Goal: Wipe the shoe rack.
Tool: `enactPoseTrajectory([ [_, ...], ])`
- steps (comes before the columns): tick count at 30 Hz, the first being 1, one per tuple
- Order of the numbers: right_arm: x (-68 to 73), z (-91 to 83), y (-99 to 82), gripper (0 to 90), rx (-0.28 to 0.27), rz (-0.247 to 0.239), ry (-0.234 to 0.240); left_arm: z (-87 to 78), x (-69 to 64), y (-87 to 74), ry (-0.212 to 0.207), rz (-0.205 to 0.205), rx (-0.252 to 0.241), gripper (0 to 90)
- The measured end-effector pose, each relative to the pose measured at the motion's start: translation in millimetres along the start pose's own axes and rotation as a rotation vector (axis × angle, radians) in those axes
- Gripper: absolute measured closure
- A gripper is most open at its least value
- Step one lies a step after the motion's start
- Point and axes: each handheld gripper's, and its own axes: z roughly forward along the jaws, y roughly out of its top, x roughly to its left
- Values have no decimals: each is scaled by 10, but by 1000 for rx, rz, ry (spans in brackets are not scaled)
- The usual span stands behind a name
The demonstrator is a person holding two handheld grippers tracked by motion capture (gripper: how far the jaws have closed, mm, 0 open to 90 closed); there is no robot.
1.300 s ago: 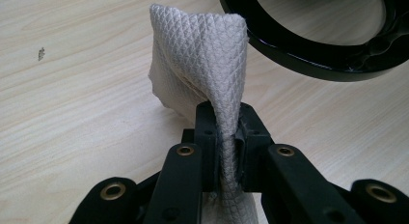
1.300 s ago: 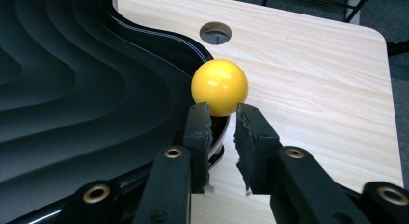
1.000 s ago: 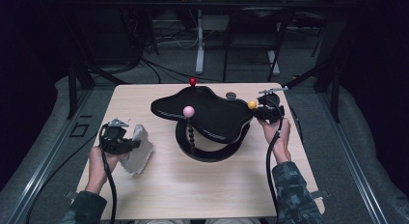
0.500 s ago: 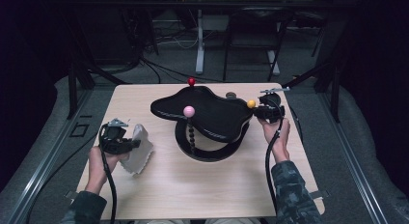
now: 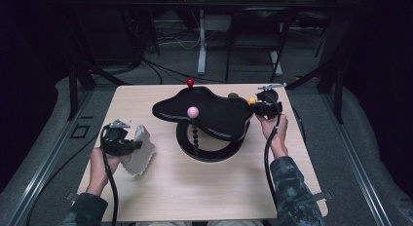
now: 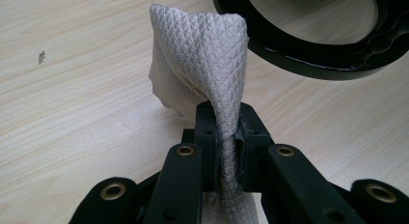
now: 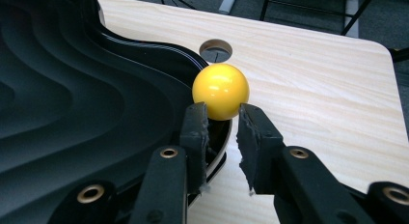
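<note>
A glossy black wavy tray (image 5: 209, 114) (image 7: 72, 89) rests on a black ring base (image 5: 204, 150) (image 6: 308, 60) at the table's middle. A red ball (image 5: 190, 82) stands at its far edge, a pink ball (image 5: 193, 111) on a beaded stem at its centre, and a yellow ball (image 5: 252, 101) (image 7: 221, 91) at its right rim. My right gripper (image 5: 255, 106) (image 7: 222, 115) is shut around the underside of the yellow ball. On the left, my left gripper (image 5: 135, 146) (image 6: 225, 125) is shut on a white quilted cloth (image 5: 141, 155) (image 6: 202, 55), which stands up from its jaws.
The light wooden table (image 5: 195, 197) has a round hole (image 7: 215, 50) just beyond the yellow ball. Both gripper cables trail back along the forearms. Dark floor, metal frames and table legs lie past the far edge.
</note>
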Motion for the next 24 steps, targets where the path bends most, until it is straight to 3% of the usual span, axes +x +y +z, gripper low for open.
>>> enactPoseTrajectory([
  [7,-21,74,11,679,-22,20,33,9,2,-2,0,9,1,818],
  [13,-5,-103,-107,577,-96,15,43,15,-8,-1,-2,11,4,818],
  [16,-20,-242,-186,505,-102,-8,59,8,-15,-1,4,7,-10,818],
  [23,-69,-412,-624,337,-158,48,88,14,-20,3,-1,18,-10,818],
  [24,-69,-415,-702,316,-145,52,95,18,-16,1,0,20,-10,819],
])
